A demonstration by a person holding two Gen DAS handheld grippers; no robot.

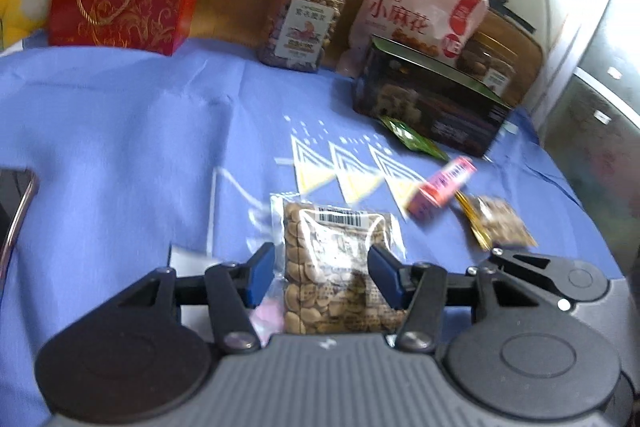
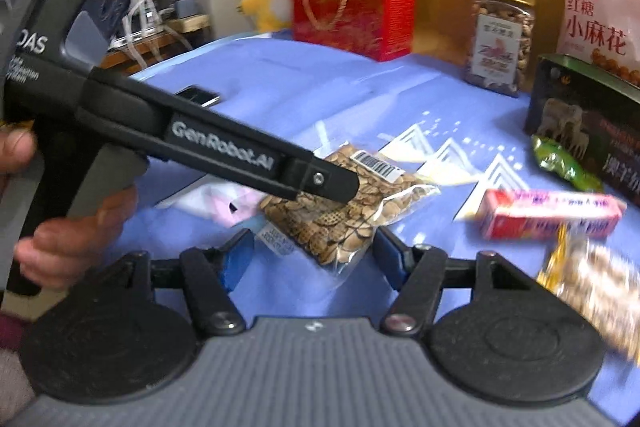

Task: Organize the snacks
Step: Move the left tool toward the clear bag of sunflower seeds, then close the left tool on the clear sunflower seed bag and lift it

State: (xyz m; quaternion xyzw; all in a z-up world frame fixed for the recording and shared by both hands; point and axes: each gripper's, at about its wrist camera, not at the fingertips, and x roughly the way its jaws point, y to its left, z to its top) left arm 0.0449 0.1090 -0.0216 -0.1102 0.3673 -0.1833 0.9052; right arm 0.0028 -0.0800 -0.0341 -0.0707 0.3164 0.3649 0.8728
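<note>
The left gripper (image 1: 322, 275) clamps its blue pads on a clear packet of seeds (image 1: 336, 267) over the blue tablecloth (image 1: 120, 131). The right gripper (image 2: 316, 255) has the same packet's lower end between its blue pads, though whether they press on it cannot be told. A pink carton (image 2: 548, 215) lies just beside, right of the packet.

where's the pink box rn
The pink box lies on its side on the blue cloth, right of the clear seed packet in the right wrist view, with the green sachet just behind it.
</note>
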